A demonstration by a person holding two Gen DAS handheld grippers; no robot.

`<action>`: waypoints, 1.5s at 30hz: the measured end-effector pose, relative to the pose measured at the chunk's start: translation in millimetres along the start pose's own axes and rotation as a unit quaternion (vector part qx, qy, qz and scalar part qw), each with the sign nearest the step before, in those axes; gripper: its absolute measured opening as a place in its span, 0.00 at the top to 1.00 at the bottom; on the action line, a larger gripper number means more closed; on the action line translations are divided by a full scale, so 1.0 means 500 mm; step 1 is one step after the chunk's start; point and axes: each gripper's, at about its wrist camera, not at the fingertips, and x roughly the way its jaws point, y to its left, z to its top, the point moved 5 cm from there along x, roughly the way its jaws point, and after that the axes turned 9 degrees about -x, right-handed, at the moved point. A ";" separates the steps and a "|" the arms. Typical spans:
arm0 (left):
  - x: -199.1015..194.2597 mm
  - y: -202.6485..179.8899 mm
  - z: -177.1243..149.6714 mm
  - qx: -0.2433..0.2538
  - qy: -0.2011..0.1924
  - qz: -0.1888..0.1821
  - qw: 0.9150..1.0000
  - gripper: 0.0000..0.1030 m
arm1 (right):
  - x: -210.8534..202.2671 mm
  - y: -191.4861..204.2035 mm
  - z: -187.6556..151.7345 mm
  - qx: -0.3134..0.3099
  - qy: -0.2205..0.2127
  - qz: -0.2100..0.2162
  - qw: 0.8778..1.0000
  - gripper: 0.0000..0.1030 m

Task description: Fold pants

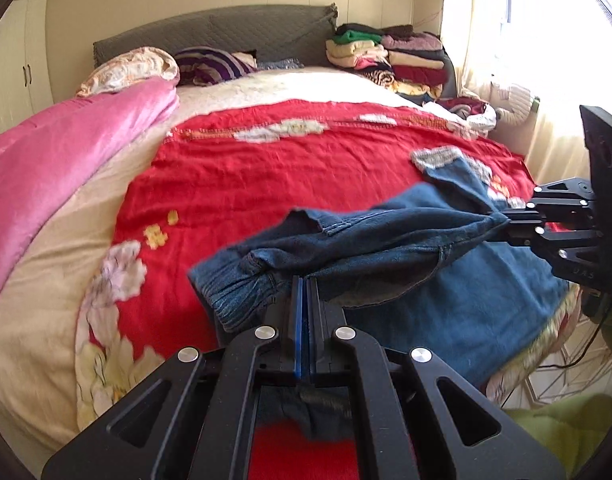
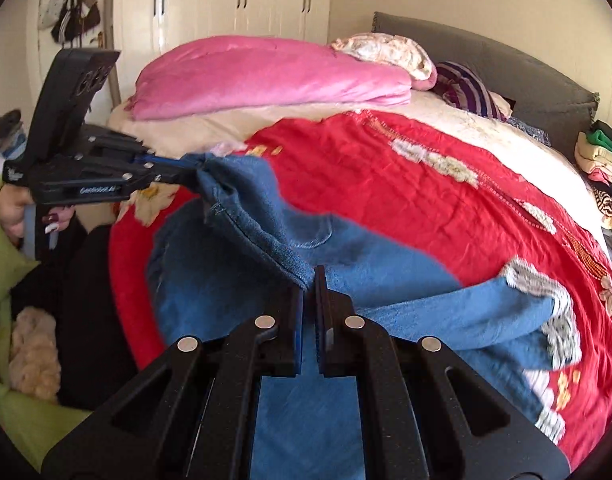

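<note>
- The left gripper [image 1: 306, 280] was clamped on the waistband of the blue pants [image 1: 385, 248], and the right gripper [image 2: 310, 276] pinched the same edge further along, likely to keep it taut for a fold.
- The pants hung partly lifted over the red blanket [image 1: 246, 176], cuffs trailing on it.
- Open blanket lay beyond (the bed's near edge sat close).

ahead: red blanket [image 1: 266, 184] lies bare, I could pass | my left: pink quilt [image 1: 66, 152] blocks; far right: clothes stacks [image 1: 389, 58]
</note>
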 end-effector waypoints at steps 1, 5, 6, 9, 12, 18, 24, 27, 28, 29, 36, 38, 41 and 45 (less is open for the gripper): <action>0.002 0.001 -0.015 -0.002 0.007 0.000 1.000 0.99 | -0.002 0.013 -0.008 -0.003 0.003 0.002 1.000 0.99; 0.016 0.008 -0.054 -0.010 0.033 -0.001 0.999 0.99 | -0.003 0.059 -0.036 -0.016 0.017 0.008 1.000 0.99; 0.017 0.010 -0.062 -0.013 0.037 0.000 0.999 0.99 | -0.003 0.074 -0.043 -0.023 0.021 0.010 0.999 0.99; 0.016 0.014 -0.085 -0.021 0.046 0.002 0.999 0.99 | -0.001 0.101 -0.063 -0.016 0.025 0.024 0.999 0.99; 0.013 0.021 -0.101 -0.031 0.051 0.006 0.998 0.98 | 0.009 0.122 -0.079 -0.024 0.034 0.027 0.999 0.99; -0.011 0.023 -0.109 -0.039 0.049 0.012 0.998 0.96 | 0.032 0.150 -0.104 -0.003 0.044 0.046 0.998 0.99; -0.043 0.036 -0.109 -0.053 0.047 0.027 0.997 0.86 | 0.035 0.148 -0.104 0.011 0.040 0.045 0.998 0.99; -0.065 0.054 -0.106 -0.073 0.041 0.038 0.996 0.81 | 0.041 0.155 -0.112 0.010 0.044 0.048 0.998 0.97; -0.075 0.054 -0.102 -0.075 0.035 0.039 0.996 0.81 | 0.042 0.156 -0.115 0.012 0.044 0.048 0.998 0.97; -0.090 0.047 -0.095 -0.075 0.024 0.039 0.996 0.81 | 0.042 0.156 -0.117 0.015 0.043 0.049 0.998 0.97; -0.029 -0.055 -0.084 -0.014 0.058 0.005 0.998 0.82 | 0.023 0.161 -0.119 0.030 0.040 0.082 0.995 0.87; 0.027 -0.050 -0.109 -0.011 0.100 0.024 0.995 0.83 | -0.014 0.152 -0.112 0.039 0.020 0.092 0.995 0.85; 0.056 -0.052 -0.139 0.005 0.122 0.039 0.992 0.83 | -0.046 0.122 -0.100 0.062 -0.009 0.080 0.995 0.78; 0.056 -0.049 -0.140 0.007 0.131 0.032 0.991 0.83 | 0.000 0.093 -0.097 0.095 0.021 0.075 0.992 0.78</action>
